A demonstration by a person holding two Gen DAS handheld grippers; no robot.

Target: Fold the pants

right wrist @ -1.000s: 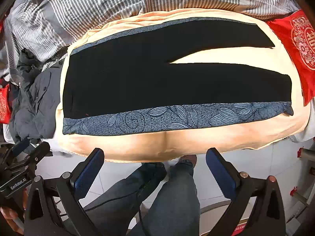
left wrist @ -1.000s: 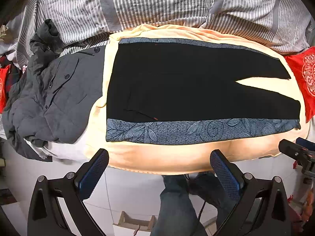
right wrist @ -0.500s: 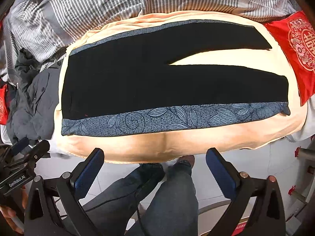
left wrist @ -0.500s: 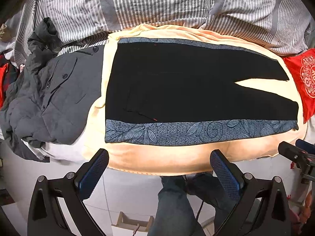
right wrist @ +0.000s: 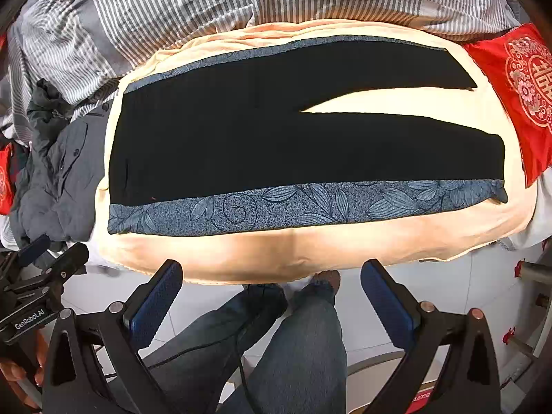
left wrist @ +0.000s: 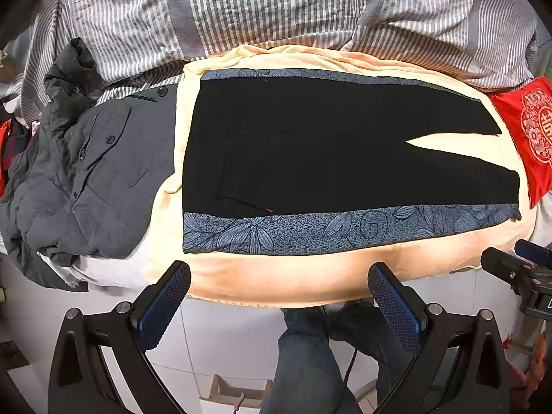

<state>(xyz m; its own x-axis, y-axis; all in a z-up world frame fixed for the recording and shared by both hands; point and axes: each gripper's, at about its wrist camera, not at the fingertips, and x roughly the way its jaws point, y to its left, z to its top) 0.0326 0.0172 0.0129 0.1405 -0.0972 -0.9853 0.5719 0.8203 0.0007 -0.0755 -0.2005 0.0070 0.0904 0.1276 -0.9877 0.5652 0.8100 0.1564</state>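
Black pants [left wrist: 310, 145] [right wrist: 241, 131] with blue-grey leaf-patterned side stripes lie spread flat on a cream blanket [left wrist: 276, 276] [right wrist: 241, 252], waistband at the left and the two legs splitting apart toward the right. My left gripper [left wrist: 279, 296] hovers open just off the blanket's near edge, below the waist half of the pants, with nothing between its blue pads. My right gripper [right wrist: 272, 293] also stands open and empty off the near edge, below the middle of the pants. Neither touches the cloth.
A dark grey jacket [left wrist: 86, 172] [right wrist: 58, 179] is heaped at the left of the blanket. A red embroidered cushion [left wrist: 528, 127] [right wrist: 517, 82] lies at the right, and a striped duvet [left wrist: 276, 7] behind. A person's jeans-clad legs [right wrist: 276, 345] stand below on white tiles.
Both views have shifted slightly, so the pants sit a little lower and nearer in each frame. The pants have not been touched, and both grippers stay open.
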